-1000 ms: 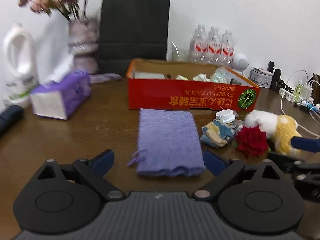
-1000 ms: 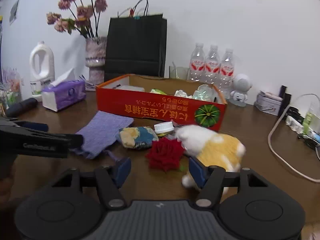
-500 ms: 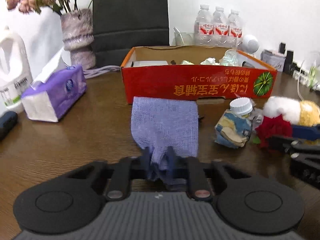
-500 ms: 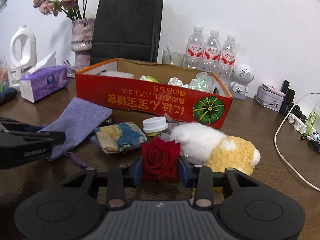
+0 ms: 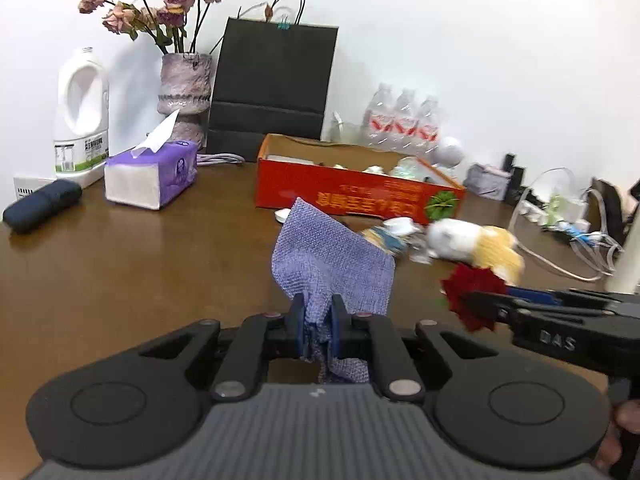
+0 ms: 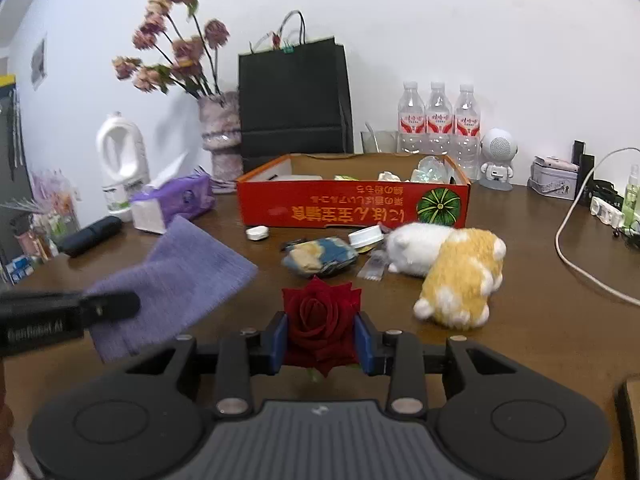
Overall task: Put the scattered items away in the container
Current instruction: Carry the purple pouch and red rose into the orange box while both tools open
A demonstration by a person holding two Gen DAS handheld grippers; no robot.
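Note:
My left gripper (image 5: 318,312) is shut on a bunched edge of the purple cloth (image 5: 328,256), which hangs above the table. My right gripper (image 6: 322,332) is shut on the red rose (image 6: 320,316), held off the tabletop. In the right wrist view the cloth (image 6: 184,276) and the left gripper (image 6: 120,306) show at the left. The red cardboard box (image 6: 352,204) stands behind, open-topped, with several items inside. In front of it lie a white-and-yellow plush toy (image 6: 452,264), a blue-yellow pouch (image 6: 320,256), a white jar lid (image 6: 364,235) and a small white object (image 6: 257,233).
At the back stand a purple tissue box (image 5: 152,176), a vase of dried flowers (image 5: 185,92), a black paper bag (image 5: 272,88), a white jug (image 5: 82,116) and water bottles (image 6: 438,120). A dark case (image 5: 40,204) lies far left. White cables (image 6: 576,248) trail at the right.
Both grippers closed: the left on the purple cloth, the right on the rose. Both things then rose off the table as the grippers pulled back from the box.

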